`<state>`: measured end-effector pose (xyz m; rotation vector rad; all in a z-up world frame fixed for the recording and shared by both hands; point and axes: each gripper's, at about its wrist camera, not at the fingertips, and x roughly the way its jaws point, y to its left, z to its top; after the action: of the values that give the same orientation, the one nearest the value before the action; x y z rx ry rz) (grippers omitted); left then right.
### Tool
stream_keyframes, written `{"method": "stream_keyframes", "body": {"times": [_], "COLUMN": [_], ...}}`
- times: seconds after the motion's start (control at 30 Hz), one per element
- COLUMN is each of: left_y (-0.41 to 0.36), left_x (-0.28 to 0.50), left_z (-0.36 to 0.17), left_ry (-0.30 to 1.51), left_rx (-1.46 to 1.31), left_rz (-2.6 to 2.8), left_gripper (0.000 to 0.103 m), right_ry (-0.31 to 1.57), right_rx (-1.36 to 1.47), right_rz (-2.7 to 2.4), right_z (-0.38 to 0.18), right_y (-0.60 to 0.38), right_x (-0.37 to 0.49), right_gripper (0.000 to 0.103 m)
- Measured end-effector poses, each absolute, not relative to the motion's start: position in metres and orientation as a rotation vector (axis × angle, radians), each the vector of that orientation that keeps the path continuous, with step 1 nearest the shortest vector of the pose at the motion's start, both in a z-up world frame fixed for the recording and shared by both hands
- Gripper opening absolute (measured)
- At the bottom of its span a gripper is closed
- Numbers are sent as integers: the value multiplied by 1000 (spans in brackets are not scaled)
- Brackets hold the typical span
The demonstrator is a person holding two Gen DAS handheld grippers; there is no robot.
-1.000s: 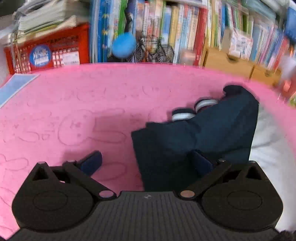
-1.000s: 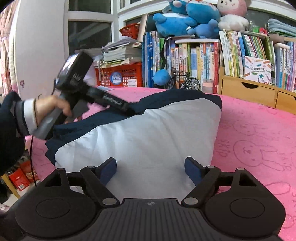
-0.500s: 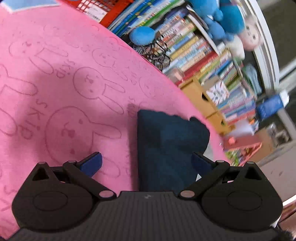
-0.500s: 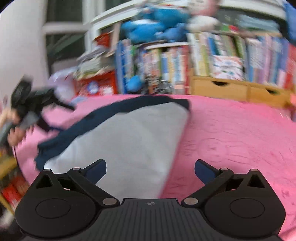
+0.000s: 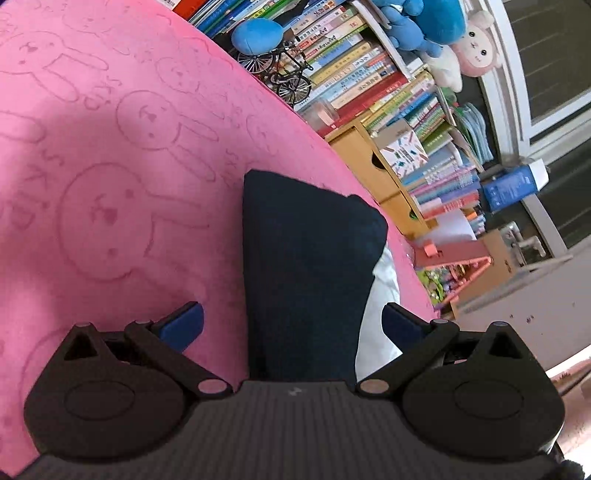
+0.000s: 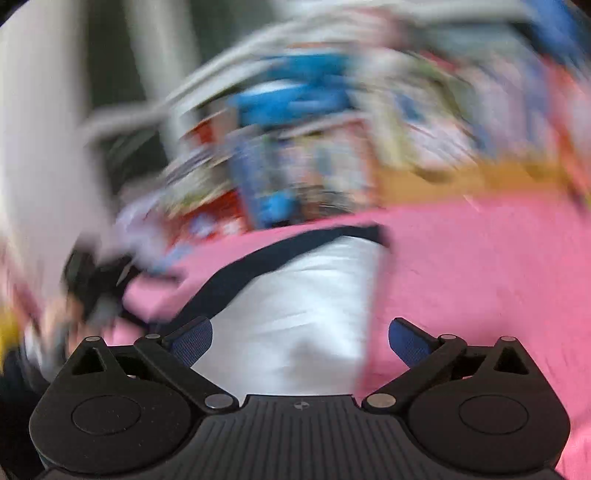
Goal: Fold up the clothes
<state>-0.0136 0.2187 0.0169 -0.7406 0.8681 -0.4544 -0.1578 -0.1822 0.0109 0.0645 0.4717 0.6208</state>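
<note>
A folded garment, navy on one side and white on the other, lies on the pink rabbit-print cloth. My left gripper is open just above its near end, fingers either side of the navy panel, holding nothing. In the blurred right wrist view the same garment shows its white panel with a navy edge. My right gripper hangs open over the white panel's near end, empty. The other hand-held gripper is a dark blur at the left.
Shelves of books, a small model bicycle, a blue ball, plush toys and wooden drawers line the table's far side. The table edge drops off at the right, with boxes on the floor beyond.
The left gripper has swung round and tilted, now looking along the navy panel toward the shelves. The right gripper has pulled back and is moving fast, so its view is blurred. Both stay open.
</note>
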Motion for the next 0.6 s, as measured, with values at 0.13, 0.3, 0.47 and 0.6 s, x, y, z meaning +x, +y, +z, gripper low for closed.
{"method": "stream_keyframes", "body": {"times": [0.13, 0.3, 0.47, 0.6], "left_y": [223, 228, 232, 244], "left_x": [-33, -63, -75, -71], "left_z": [23, 35, 34, 22], "left_ry": [861, 831, 831, 808], "left_rx": [-674, -552, -602, -886], "left_rz": [-432, -403, -454, -644], "left_gripper": [103, 103, 103, 103], "right_ry": [398, 423, 297, 195], "right_rx": [-311, -515, -761, -886], "right_rz": [743, 740, 697, 669], "right_z": [6, -17, -35, -46], "right_y": [-96, -39, -1, 23], "right_x": [-194, -195, -203, -208], "right_gripper": [103, 103, 103, 102]}}
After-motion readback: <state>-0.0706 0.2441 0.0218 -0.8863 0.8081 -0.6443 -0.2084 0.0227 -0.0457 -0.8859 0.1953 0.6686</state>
